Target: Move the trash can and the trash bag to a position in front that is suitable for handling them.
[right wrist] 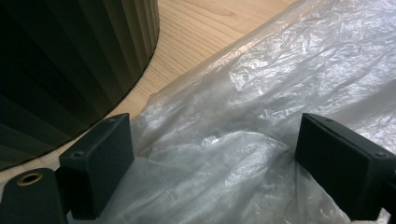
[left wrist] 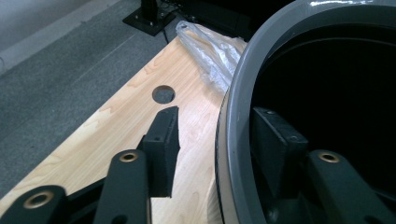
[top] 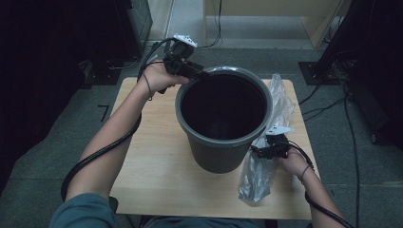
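High view: grey bin upright on wooden table. Left gripper straddles its rim, jaws apart; right gripper, jaws wide, spans clear plastic bag beside it.

Overhead forward-down view; tool cameras close on bin, bag.

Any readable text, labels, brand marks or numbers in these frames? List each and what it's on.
None readable.
Grey bin: no label or brand mark on its rim or ribbed wall.
Clear plastic bag: no print on the crinkled film.
Wooden table: bare wood grain, one round hole, no marking.
Left gripper and right gripper: black fingers with screws, no lettering.
Floor: a dark mark shaped like a "7", too unclear to confirm.
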Demonstrator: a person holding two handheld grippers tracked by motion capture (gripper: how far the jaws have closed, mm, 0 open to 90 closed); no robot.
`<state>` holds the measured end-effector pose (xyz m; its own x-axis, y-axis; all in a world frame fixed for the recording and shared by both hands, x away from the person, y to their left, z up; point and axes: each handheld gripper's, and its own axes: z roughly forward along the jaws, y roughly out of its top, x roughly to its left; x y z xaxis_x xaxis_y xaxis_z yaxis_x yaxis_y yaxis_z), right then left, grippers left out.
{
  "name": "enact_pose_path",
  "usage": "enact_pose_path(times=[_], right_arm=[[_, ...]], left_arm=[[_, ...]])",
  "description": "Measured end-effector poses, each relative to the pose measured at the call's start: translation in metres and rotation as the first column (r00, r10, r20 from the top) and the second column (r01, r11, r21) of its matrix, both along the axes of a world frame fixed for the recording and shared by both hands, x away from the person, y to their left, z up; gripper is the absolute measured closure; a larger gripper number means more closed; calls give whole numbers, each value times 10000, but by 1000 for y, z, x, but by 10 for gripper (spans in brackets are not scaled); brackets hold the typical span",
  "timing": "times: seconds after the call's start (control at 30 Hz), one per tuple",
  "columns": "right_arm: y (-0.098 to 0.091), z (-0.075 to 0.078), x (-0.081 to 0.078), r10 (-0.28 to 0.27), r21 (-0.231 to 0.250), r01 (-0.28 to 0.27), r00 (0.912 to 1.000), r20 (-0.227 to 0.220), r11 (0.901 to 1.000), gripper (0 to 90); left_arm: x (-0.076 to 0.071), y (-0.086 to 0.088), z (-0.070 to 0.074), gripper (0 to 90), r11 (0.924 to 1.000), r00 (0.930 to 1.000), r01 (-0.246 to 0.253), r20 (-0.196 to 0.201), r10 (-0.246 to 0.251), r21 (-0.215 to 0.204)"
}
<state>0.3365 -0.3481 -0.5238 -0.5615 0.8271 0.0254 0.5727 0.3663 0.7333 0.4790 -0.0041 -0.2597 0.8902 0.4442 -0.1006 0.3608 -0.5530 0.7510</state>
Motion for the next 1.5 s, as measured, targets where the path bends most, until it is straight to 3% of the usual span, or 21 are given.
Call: enact_pose_path(times=[0.2,0.37,0.57,0.73,0.9,1.1,1.17,1.4,1.5], right_arm=[[0,0,0,0,1,0,10000,-1,10000,114],[0,0,0,-3,2,3,10000,-2,10000,113],[0,0,0,2,4,-2,10000,-6,10000,113],[0,0,0,-2,2,2,10000,-2,10000,113],[0,0,0,-1,7,1,10000,-12,10000,113],[0,0,0,-9,6,9,10000,-13,10000,113],[0,0,0,-11,8,11,10000,-9,10000,113],[0,0,0,-6,9,6,10000,-10,10000,113],[0,0,0,-7,5,7,10000,-7,10000,113]], left_arm=[[-1,-2,-1,642,10000,9993,-4,-379,4,11],[-4,-5,-1,724,10000,9996,75,-277,-74,32],[-4,-4,3,730,9996,9991,-99,-414,109,250],[-6,2,16,747,9996,9984,-276,-503,270,-101],[-8,7,23,755,9992,9956,-399,-848,400,39],[-8,15,27,761,9987,9919,-492,-1177,471,-156],[-9,17,28,763,9983,9920,-516,-1164,483,-254],[-13,11,21,777,9979,9952,-496,-825,529,417],[-13,11,20,775,9982,9966,-435,-677,462,409]])
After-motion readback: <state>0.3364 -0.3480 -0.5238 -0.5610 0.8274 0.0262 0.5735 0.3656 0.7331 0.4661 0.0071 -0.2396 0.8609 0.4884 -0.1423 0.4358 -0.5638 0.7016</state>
